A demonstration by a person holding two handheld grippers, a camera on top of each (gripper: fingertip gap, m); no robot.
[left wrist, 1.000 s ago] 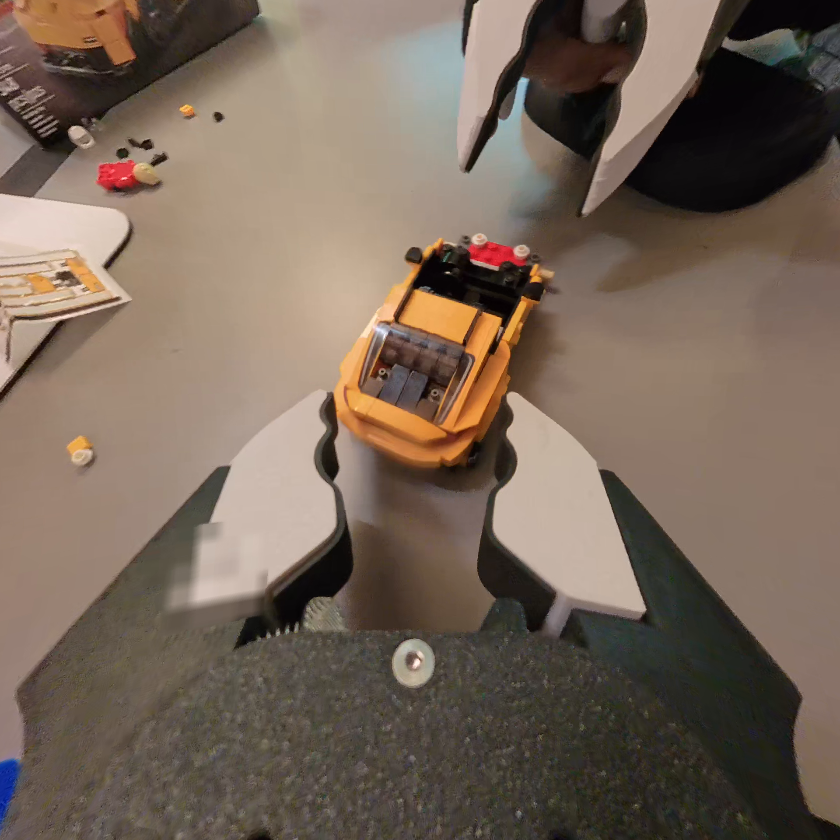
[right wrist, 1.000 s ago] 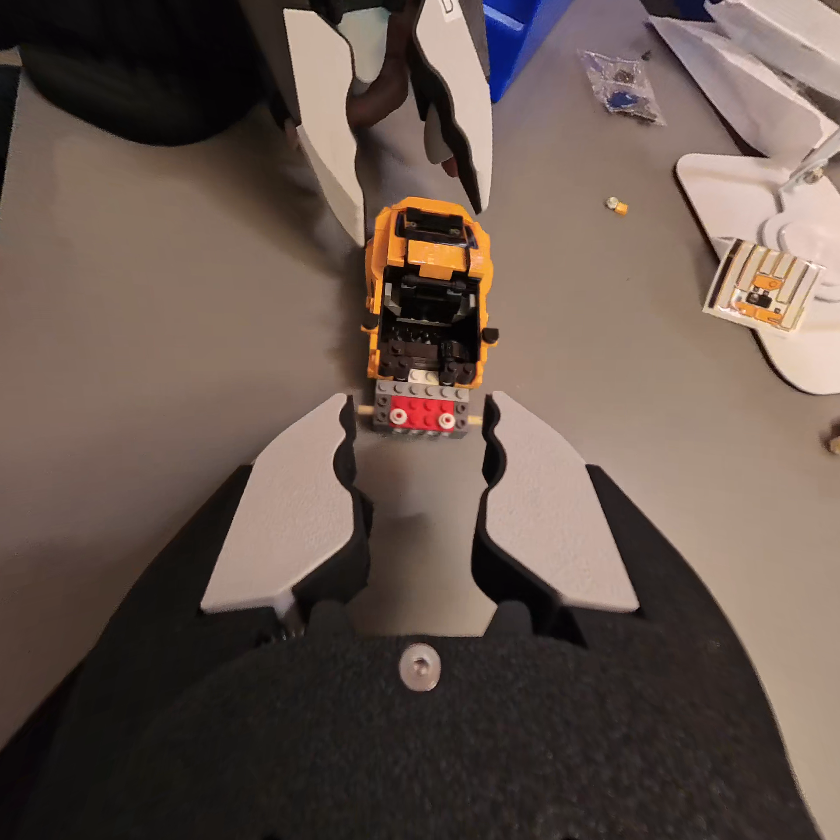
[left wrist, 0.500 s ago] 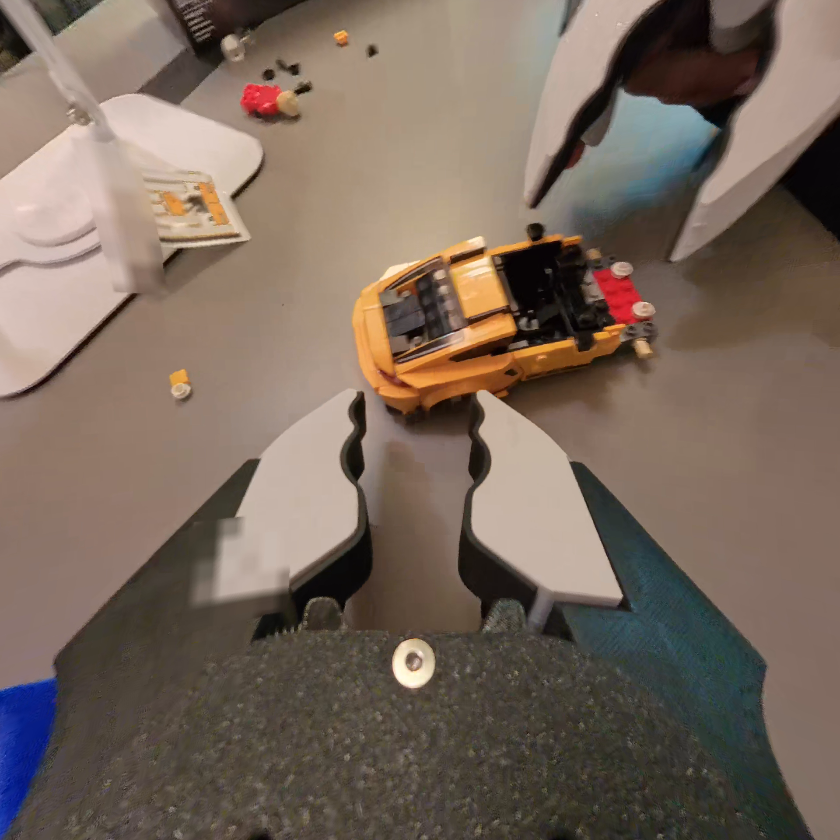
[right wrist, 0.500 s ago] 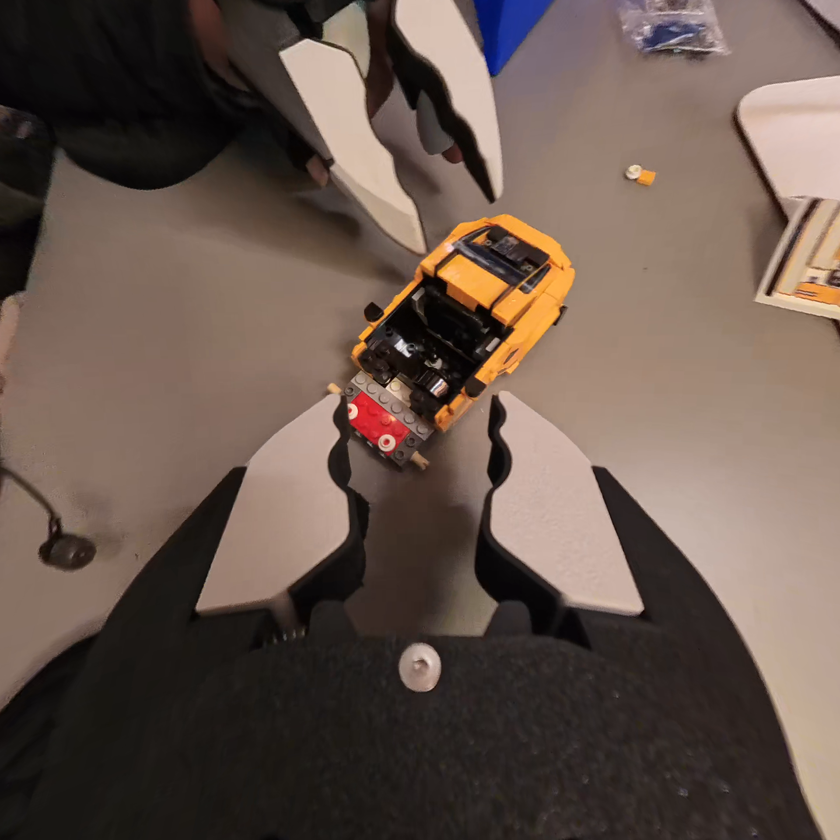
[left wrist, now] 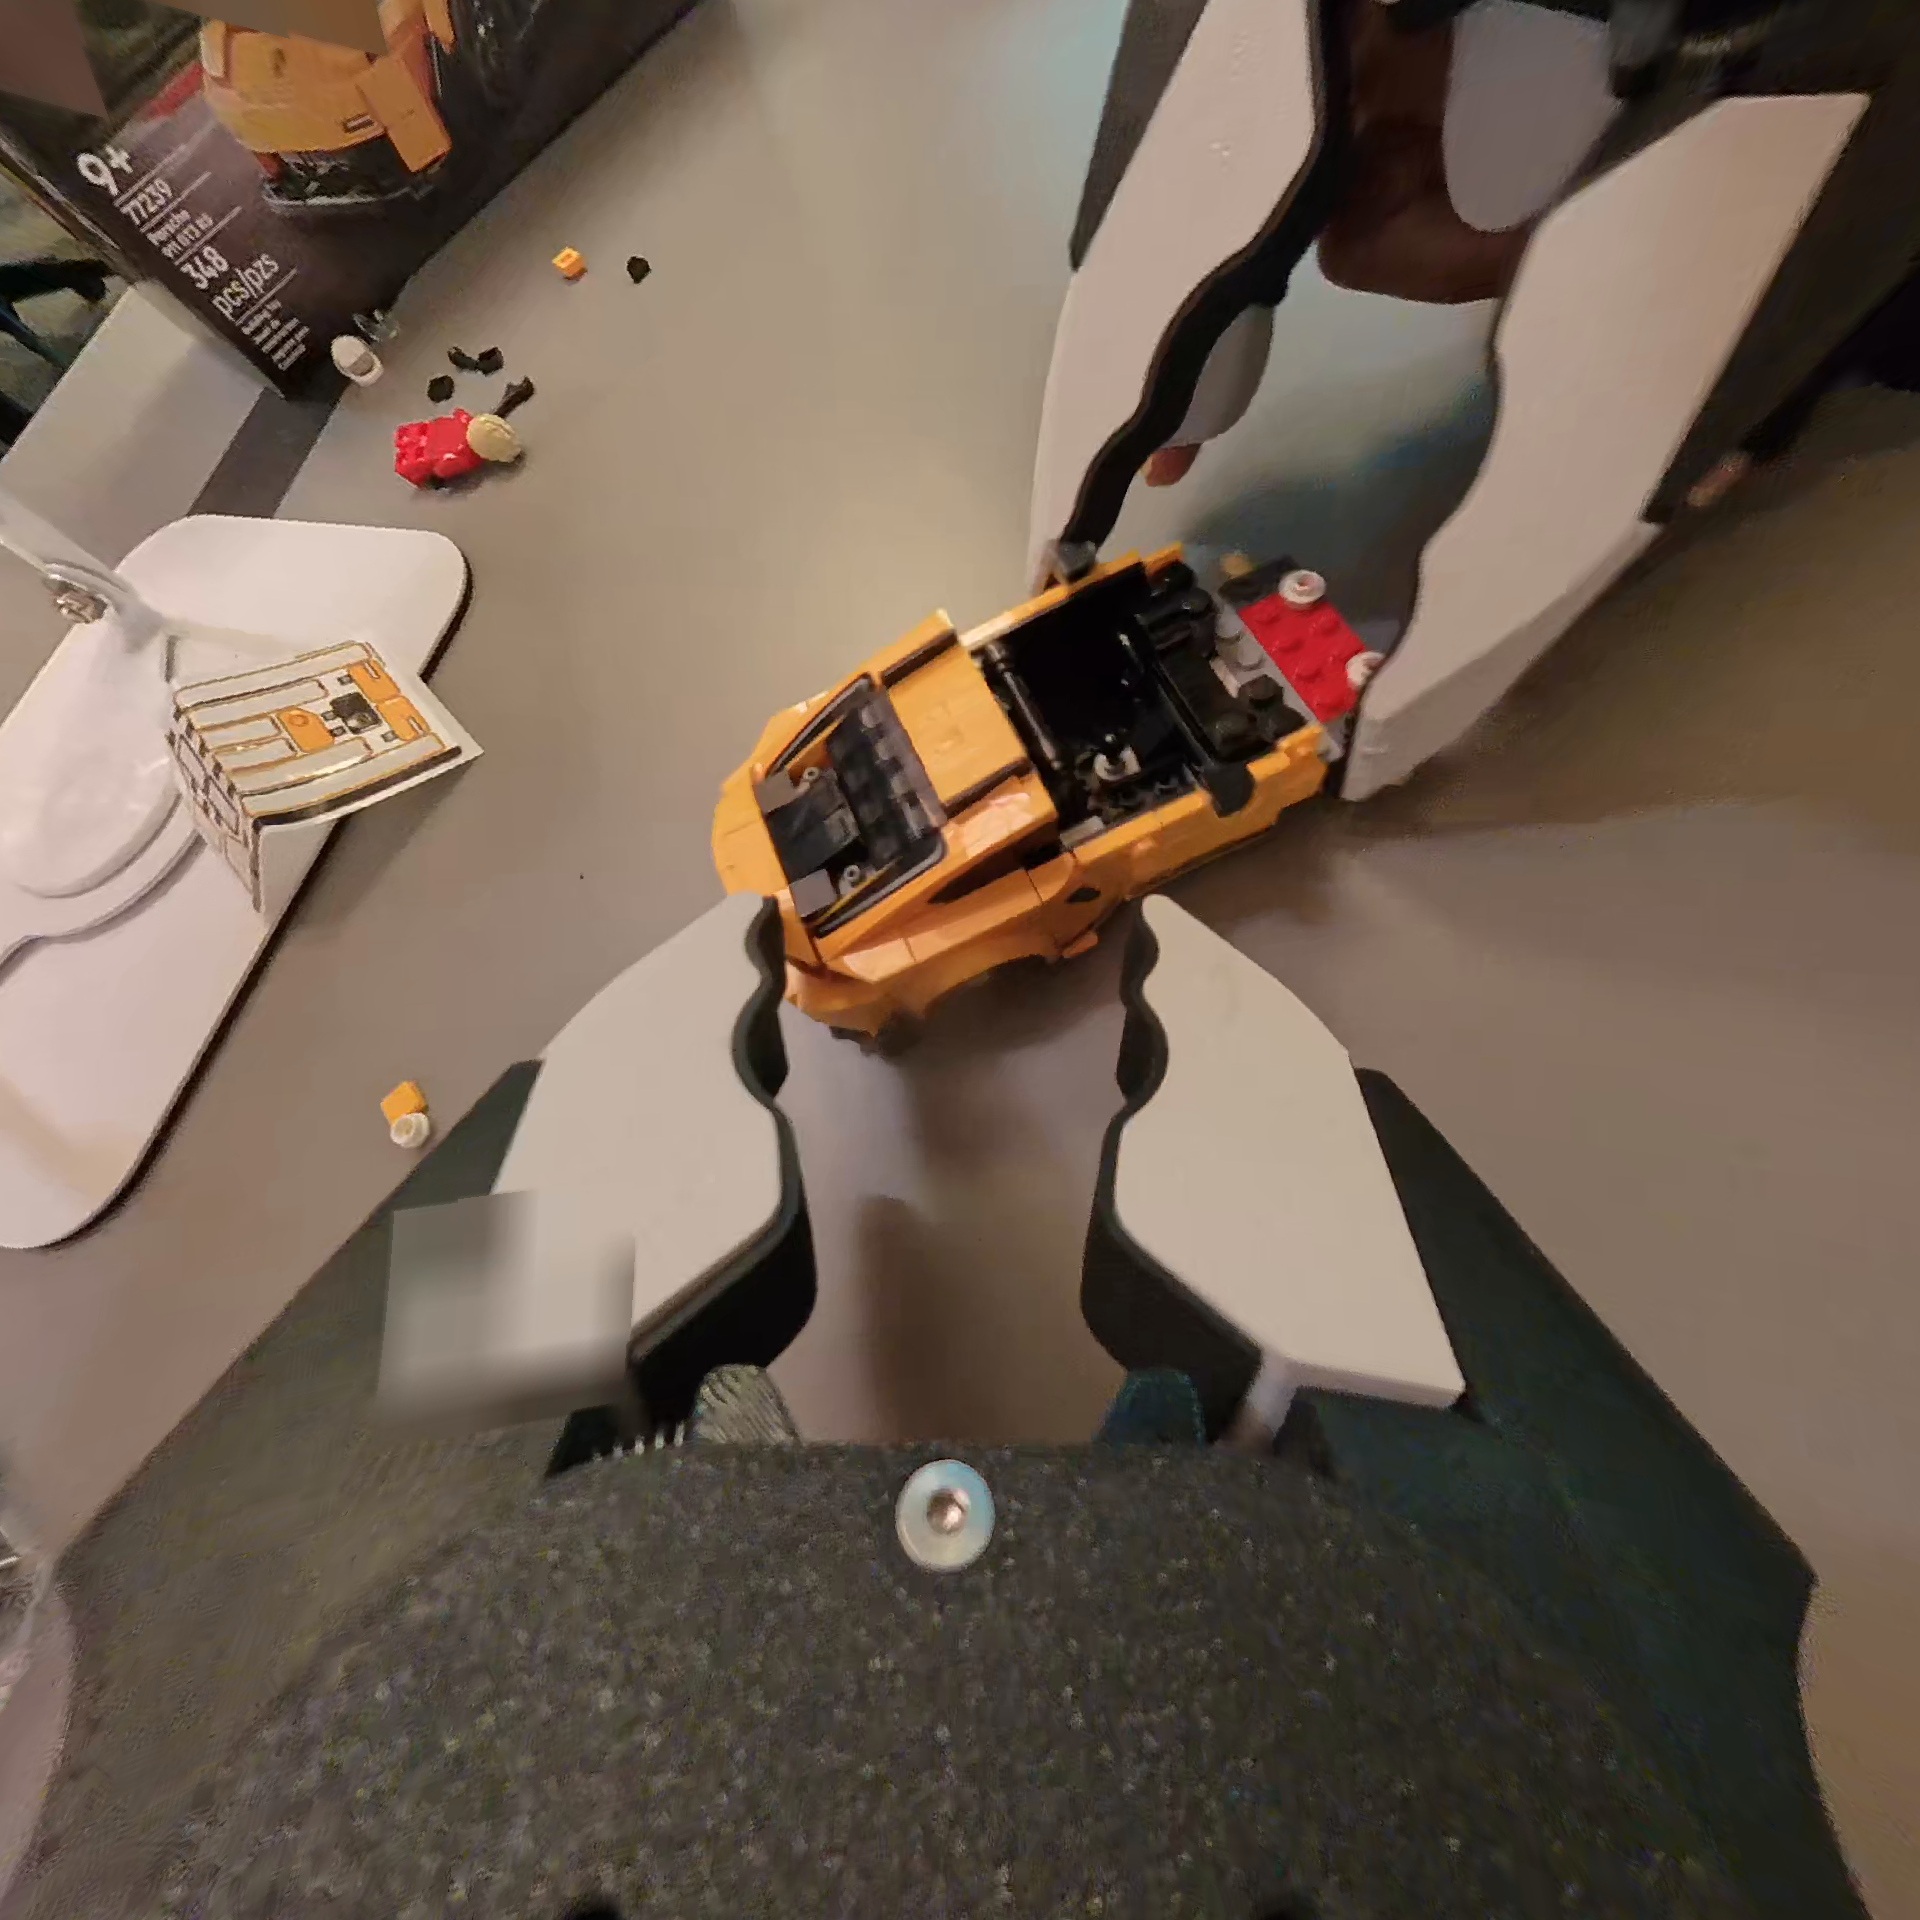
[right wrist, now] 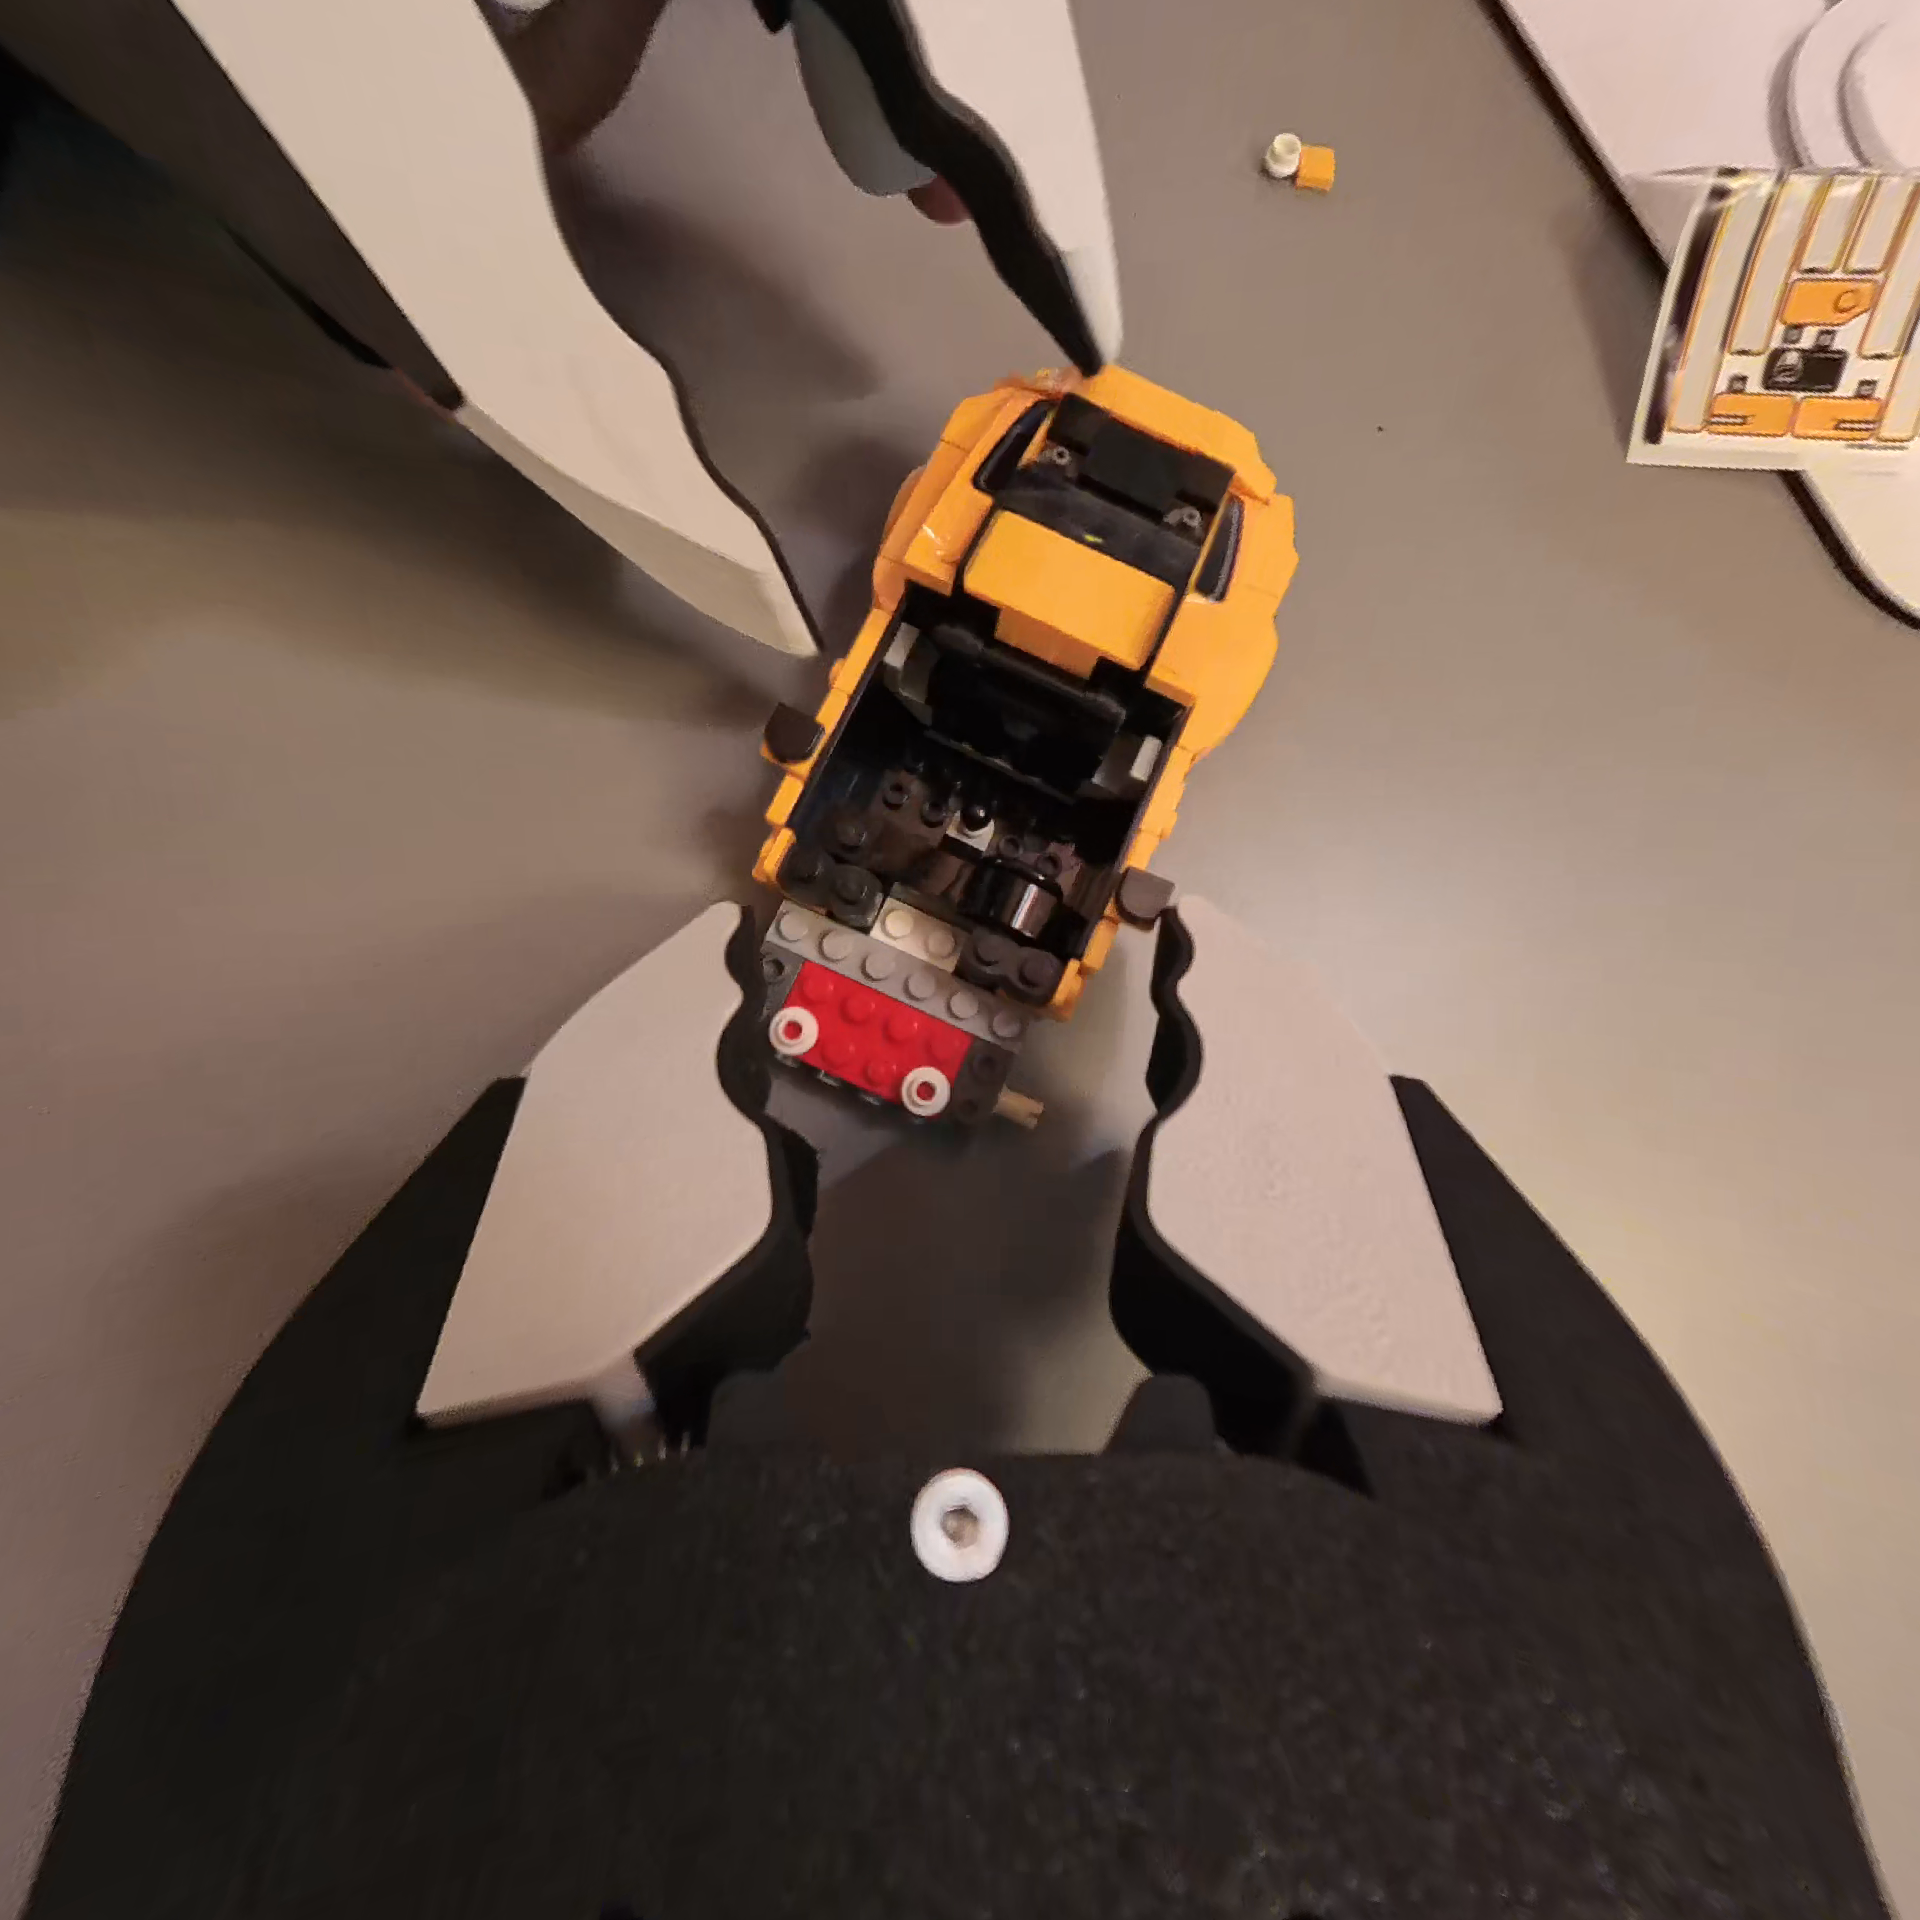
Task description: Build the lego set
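**Orange brick car on a grey desk, between two open grippers**

The desk (left wrist: 1558, 1039) is plain matte grey under warm light. An orange brick car (left wrist: 997, 800) sits on it, unfinished, red plate at its rear. The left gripper (left wrist: 948, 914) has its jaws apart around the car's nose; the right gripper (right wrist: 951, 920) has its jaws apart around the rear end. Loose bricks (left wrist: 457, 442), a sticker sheet (left wrist: 312, 727), a white base plate (left wrist: 135, 987) and a dark box (left wrist: 260, 208) lie to the left.

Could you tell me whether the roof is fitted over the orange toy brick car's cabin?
No, the orange toy brick car has an open cabin, exposing black bricks inside.
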